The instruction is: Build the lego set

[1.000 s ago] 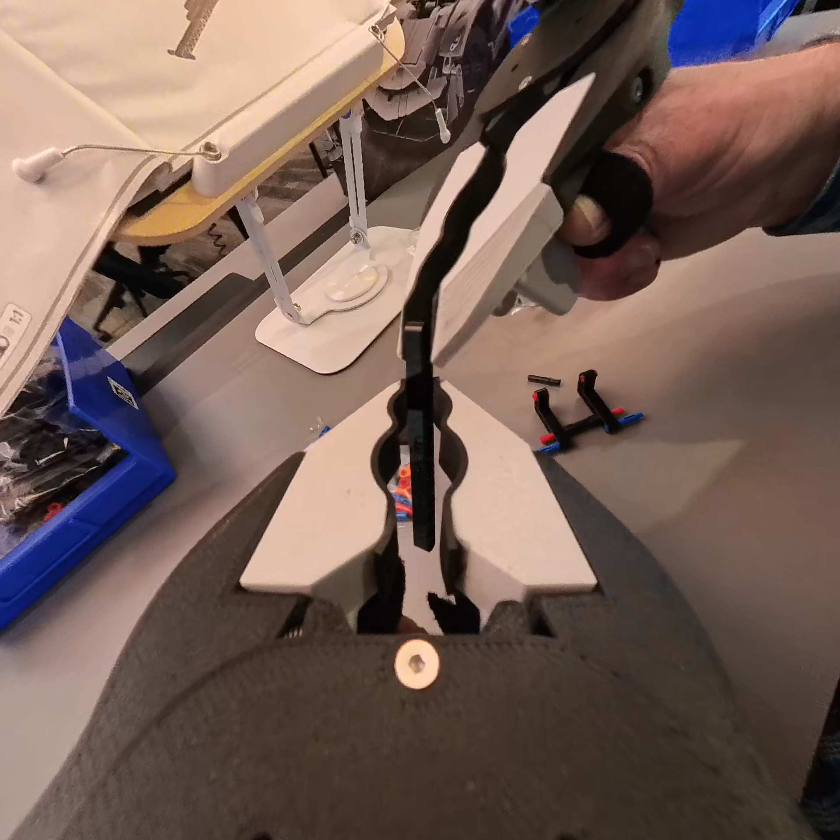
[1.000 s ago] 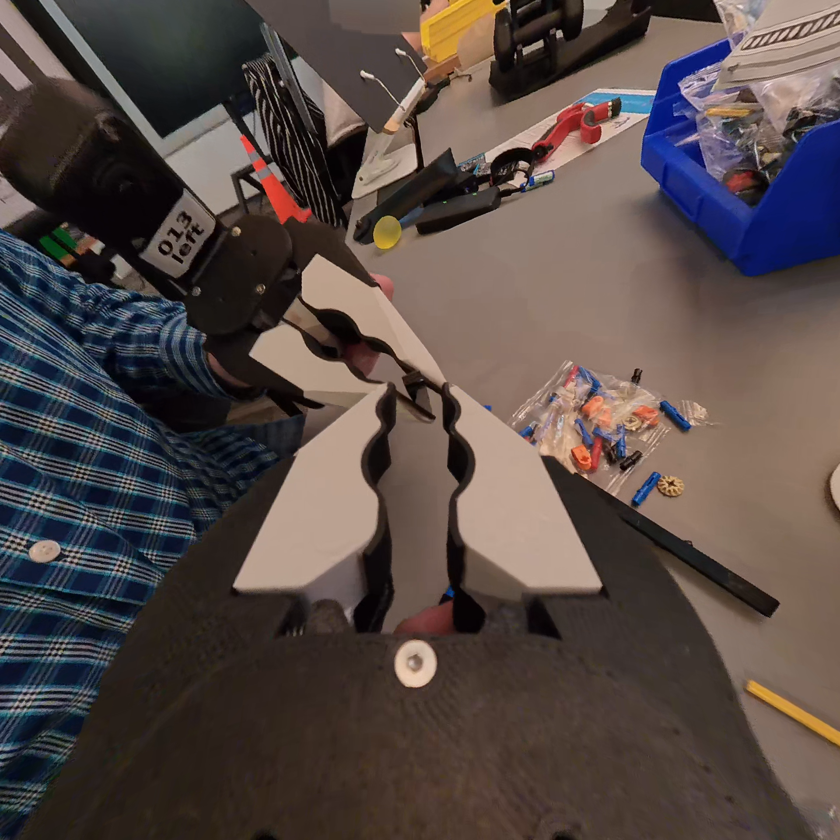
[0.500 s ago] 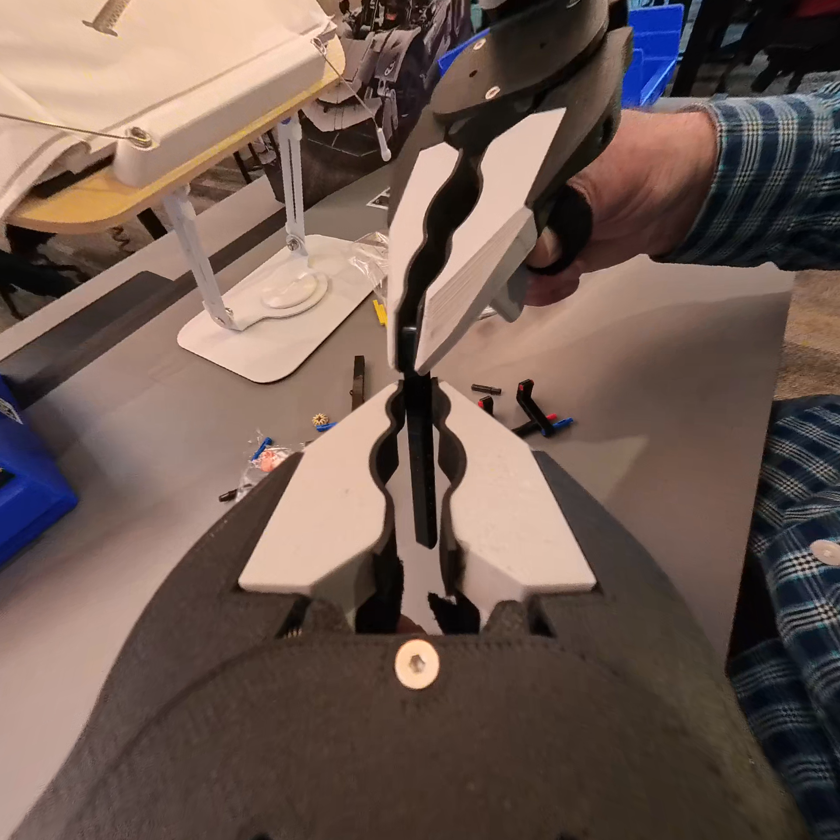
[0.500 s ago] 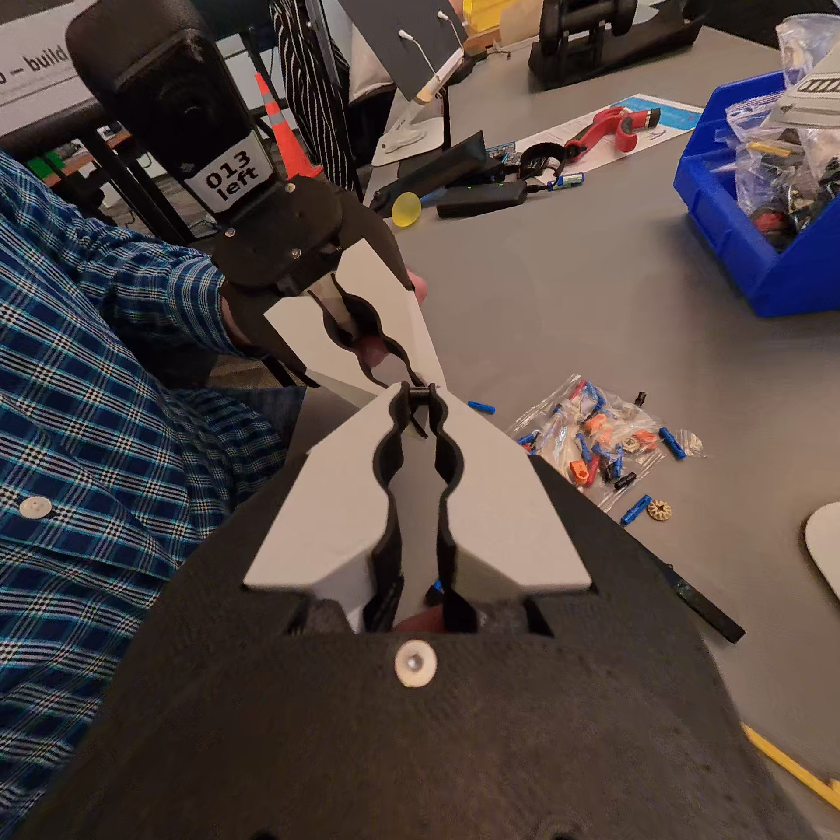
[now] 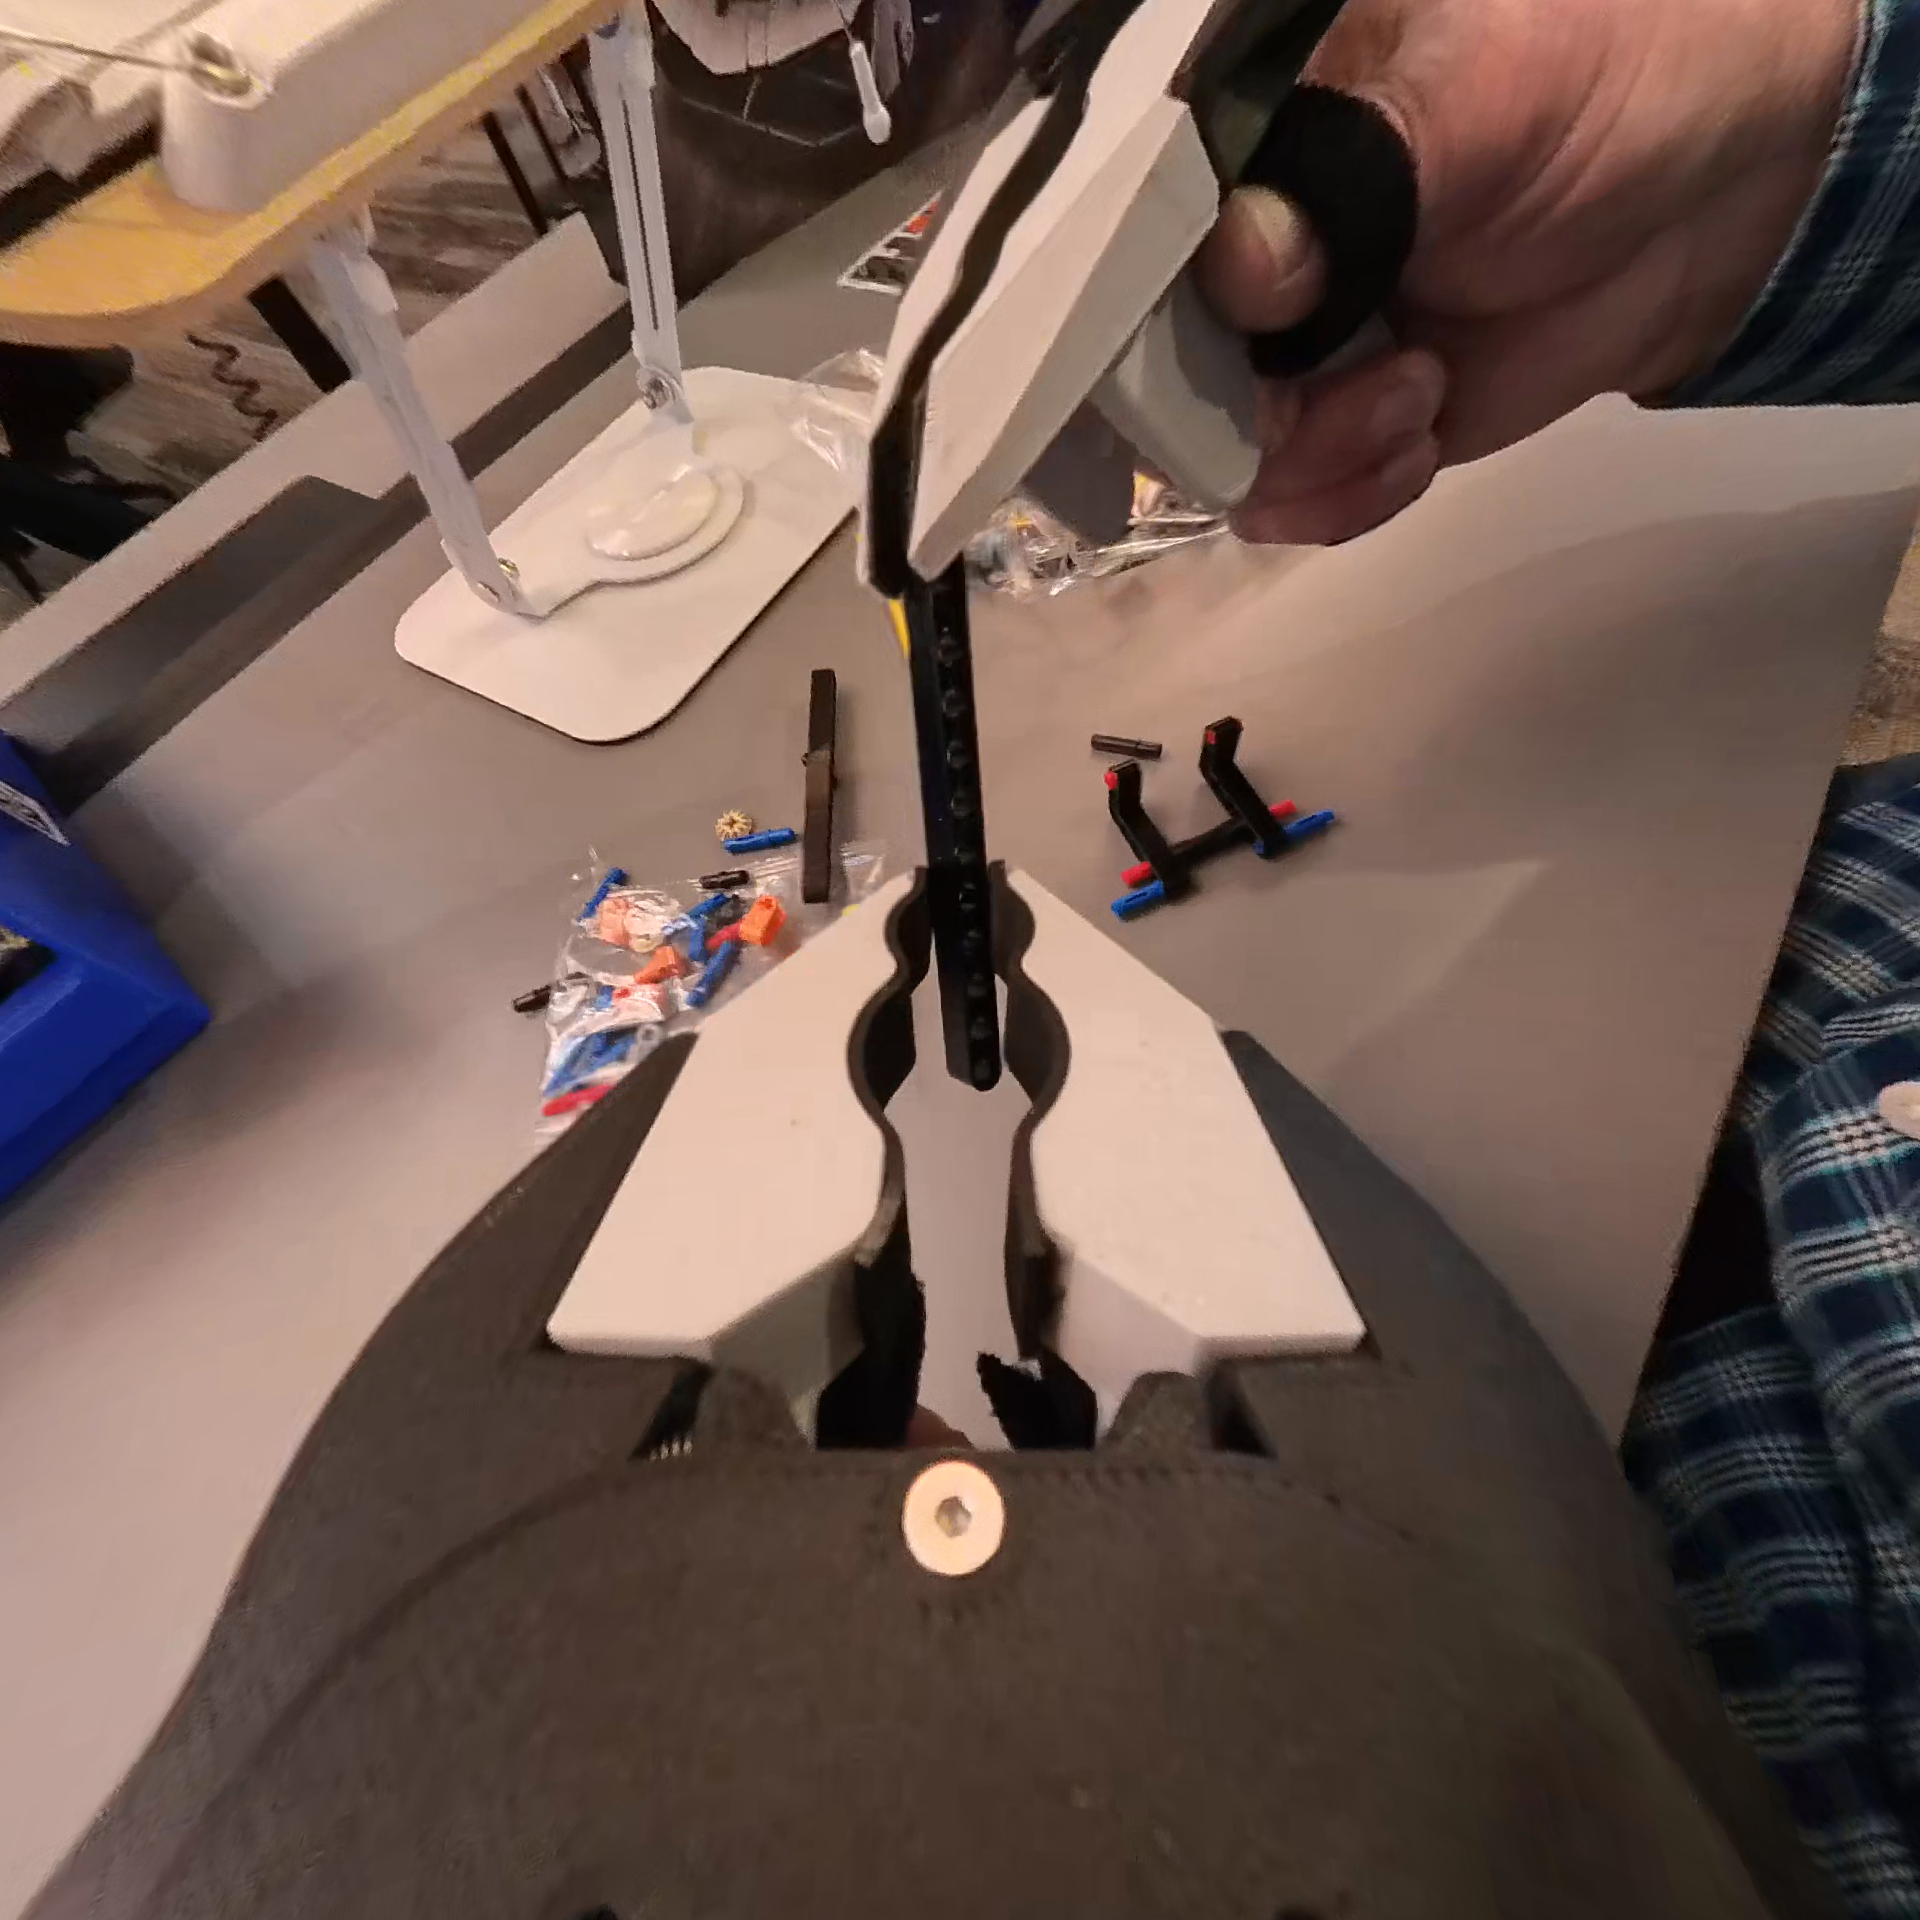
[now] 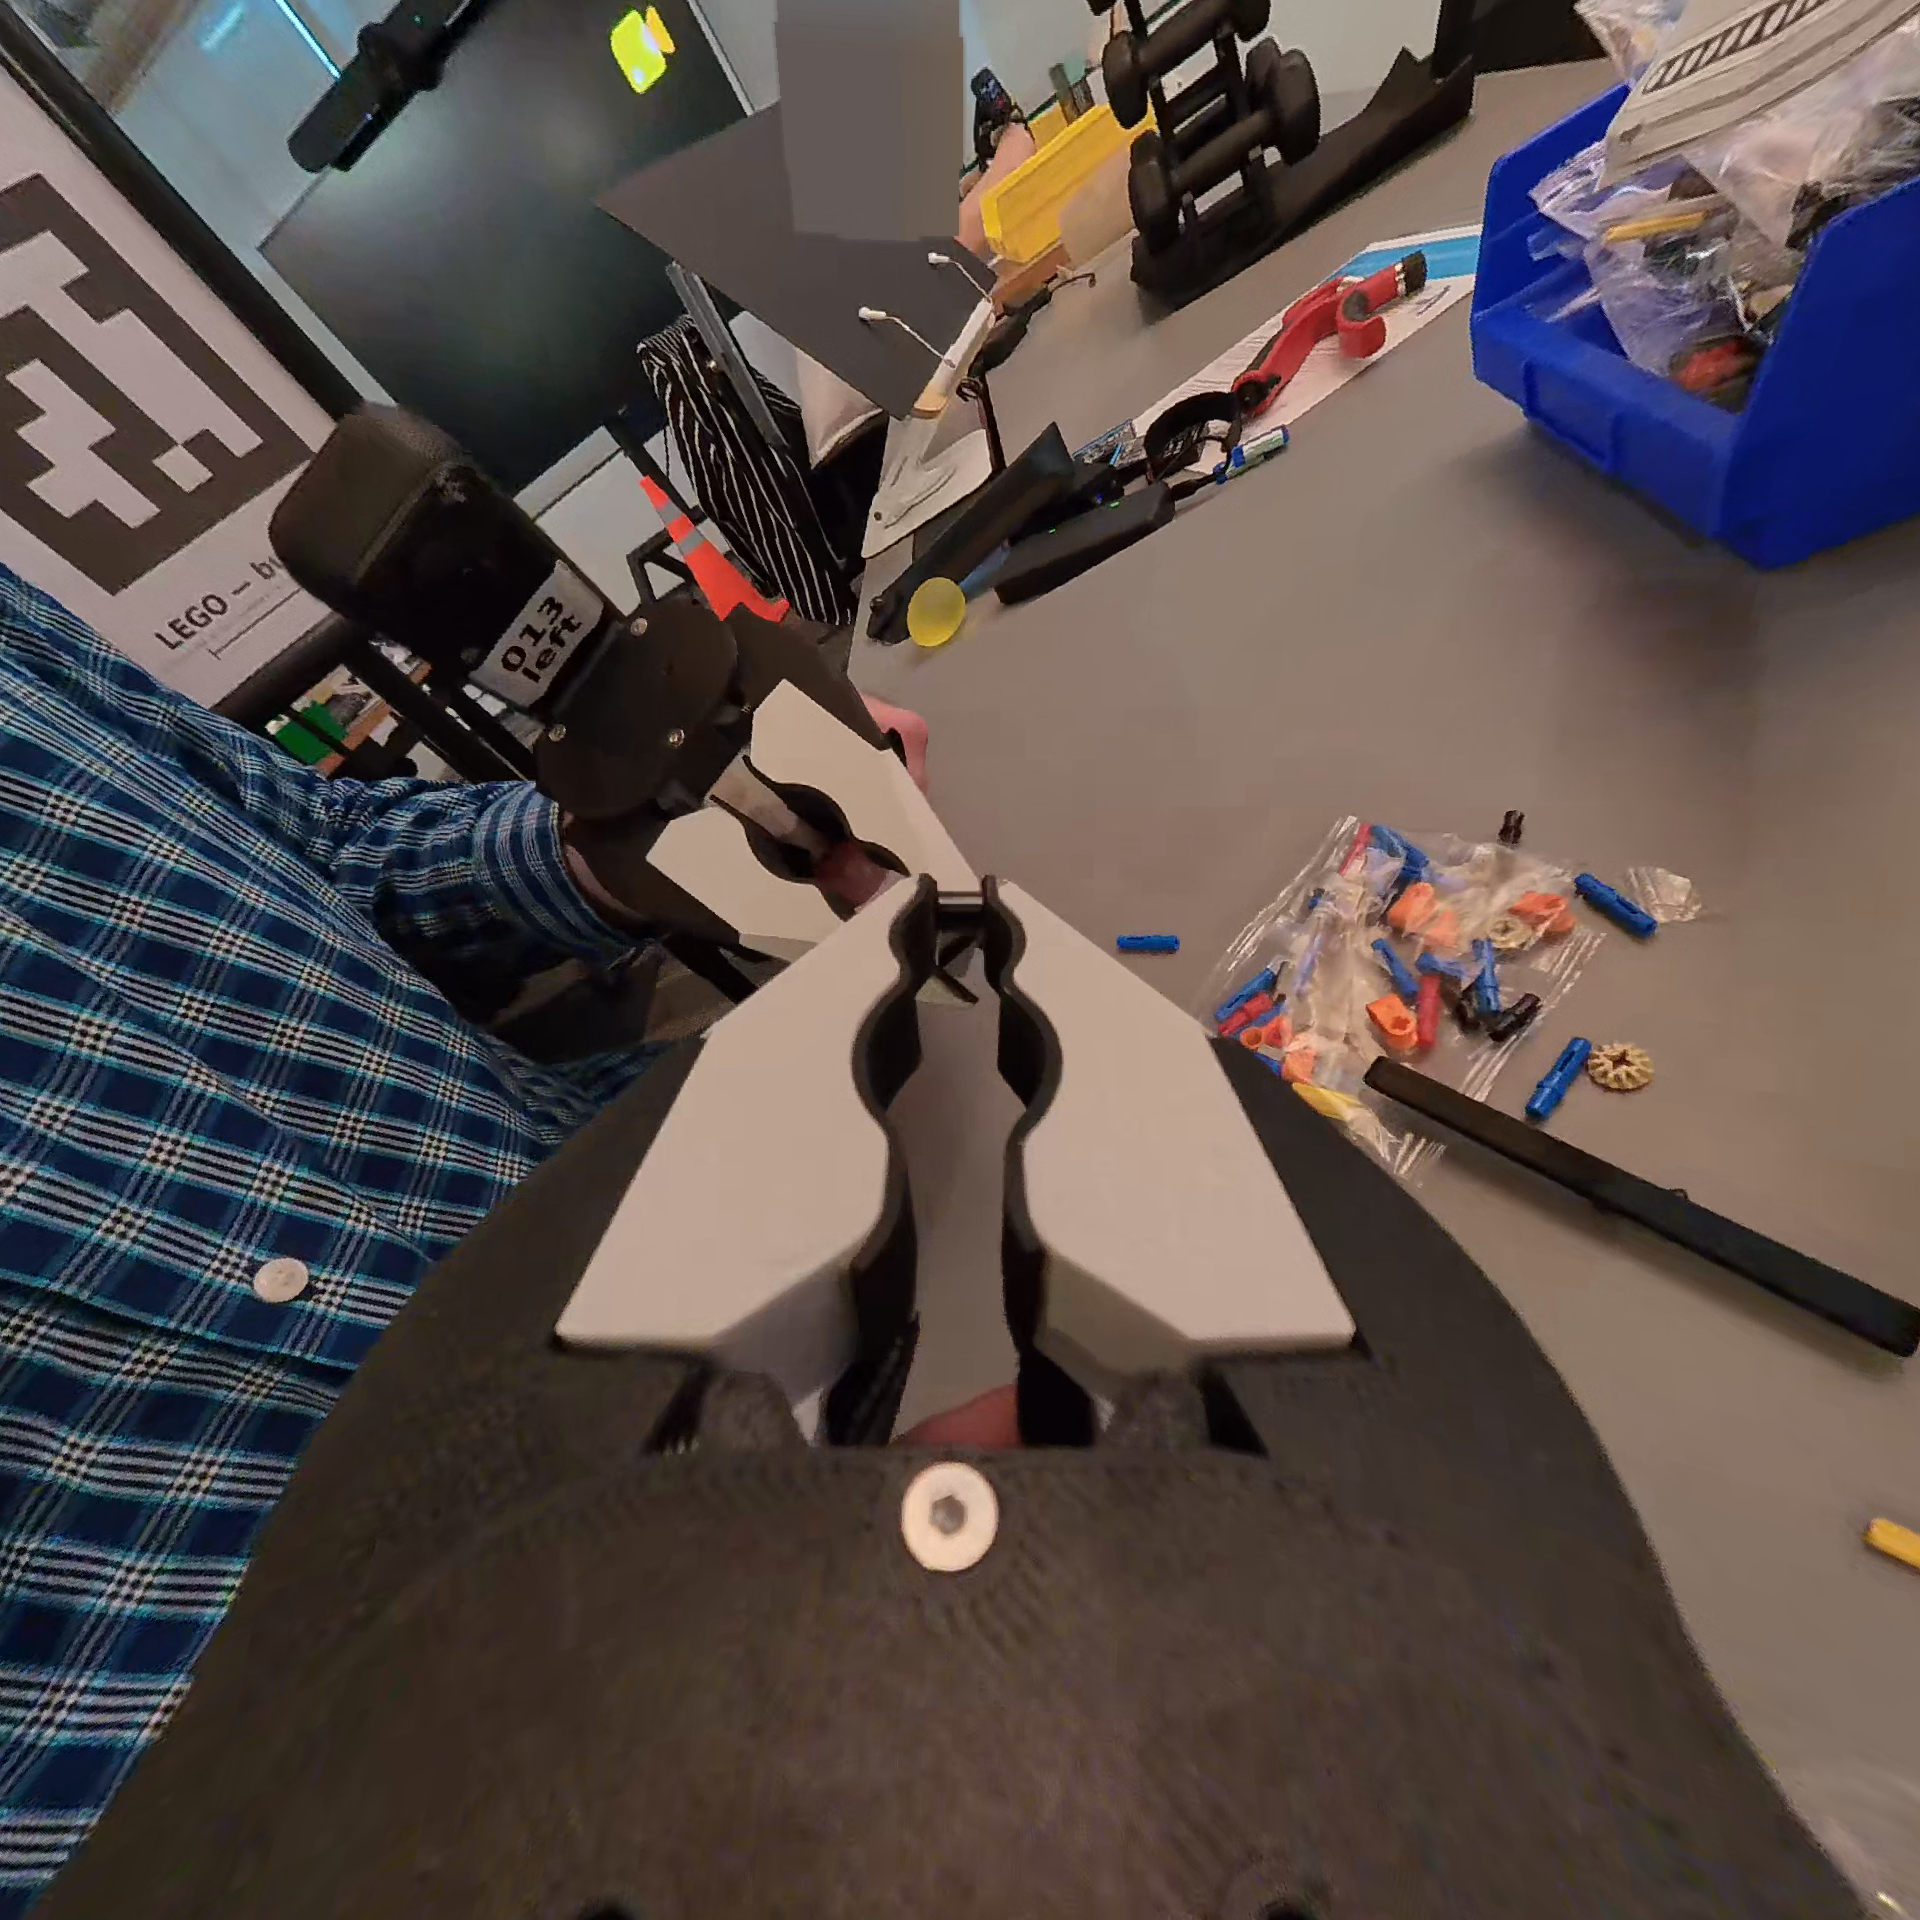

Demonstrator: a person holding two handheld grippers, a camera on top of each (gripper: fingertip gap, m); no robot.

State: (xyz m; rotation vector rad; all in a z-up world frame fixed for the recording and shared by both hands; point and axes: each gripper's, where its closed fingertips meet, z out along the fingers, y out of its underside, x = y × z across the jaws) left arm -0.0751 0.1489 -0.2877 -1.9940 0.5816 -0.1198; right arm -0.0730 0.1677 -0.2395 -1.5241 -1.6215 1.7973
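Gripping one black beam from both ends

Right tool (image 5: 891,566) at upper centre is clamped on the beam (image 5: 954,831) top. Left tool (image 5: 954,883) tips close around its lower part, contact unclear. Right view: beam end (image 6: 957,904) pinched; its length hidden. Loose pieces bag (image 5: 649,961) lies on surface (image 5: 1455,1039).
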